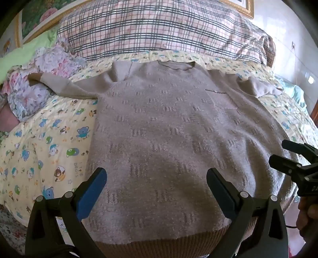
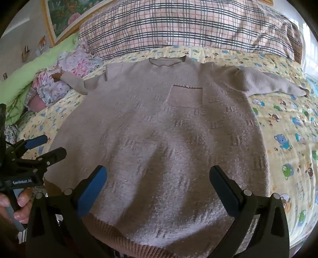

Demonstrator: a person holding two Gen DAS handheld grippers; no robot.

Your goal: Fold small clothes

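Both grippers, left gripper (image 1: 157, 190) and right gripper (image 2: 158, 188), hung spread wide and empty above the sweater (image 1: 169, 129), touching nothing. It lay flat on the bear-print sheet (image 1: 49, 139), collar toward the plaid pillow (image 1: 159, 29).

— What sort of place is this?
— A home bedroom: a bed under a bear-print sheet (image 2: 282, 127), a plaid pillow (image 2: 178, 25) at its head, a gilt-framed flower painting (image 2: 65, 17) behind that pillow.
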